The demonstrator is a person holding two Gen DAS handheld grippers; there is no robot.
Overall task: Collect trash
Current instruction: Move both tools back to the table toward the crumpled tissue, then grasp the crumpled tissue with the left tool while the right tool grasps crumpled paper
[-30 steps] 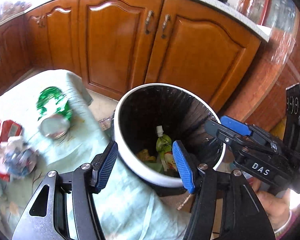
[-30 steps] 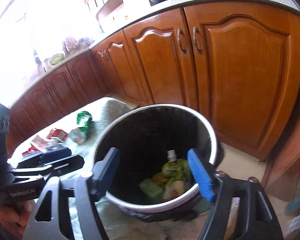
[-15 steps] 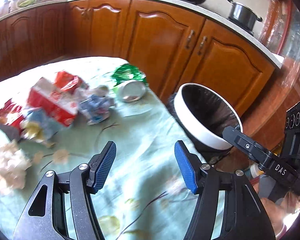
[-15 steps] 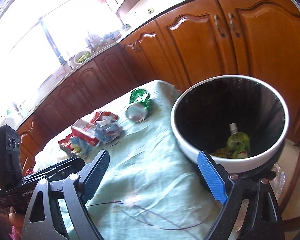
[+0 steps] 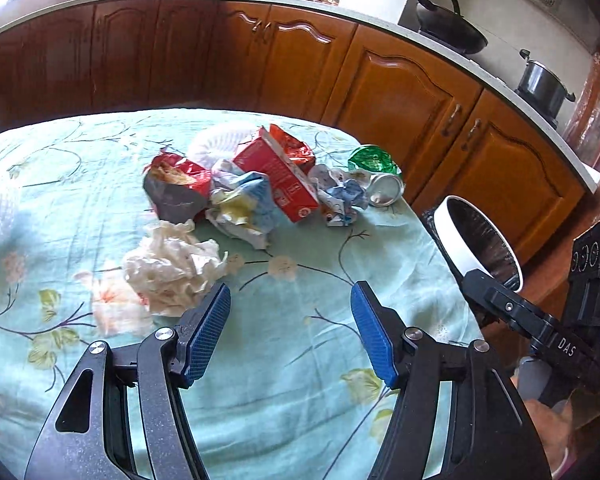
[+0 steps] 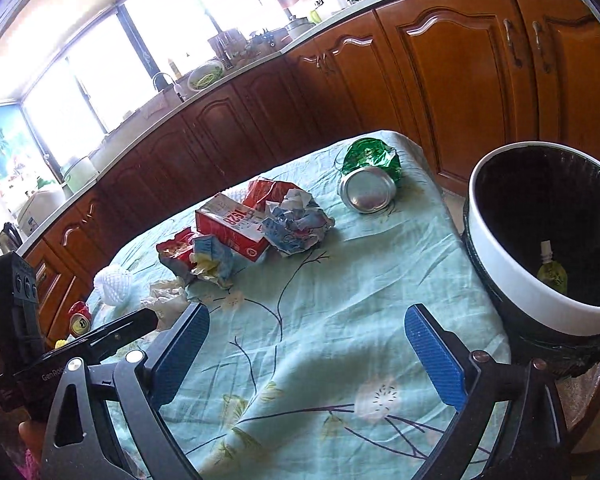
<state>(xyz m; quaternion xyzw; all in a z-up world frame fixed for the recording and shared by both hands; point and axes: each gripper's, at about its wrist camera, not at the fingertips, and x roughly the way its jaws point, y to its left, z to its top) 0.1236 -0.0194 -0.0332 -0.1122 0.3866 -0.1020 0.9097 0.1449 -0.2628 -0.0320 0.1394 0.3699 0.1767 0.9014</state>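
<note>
Both grippers empty, jaws spread, above the tablecloth (image 5: 308, 380).
Crumpled white tissue (image 5: 172, 268) lies just ahead-left of the left gripper (image 5: 290, 320), nearer than the right gripper (image 6: 306, 340); bin (image 6: 512, 284) at right.

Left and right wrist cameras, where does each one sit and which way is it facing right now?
Left wrist: on the left hand-held gripper, open over the table, facing the trash pile, tissue nearest; the right hand-held gripper's body shows at right.
Right wrist: on the right hand-held gripper, open, facing across the table with the bin at right; the left one's body shows at left.
Shared: red carton, green can, bin, cabinets.
</note>
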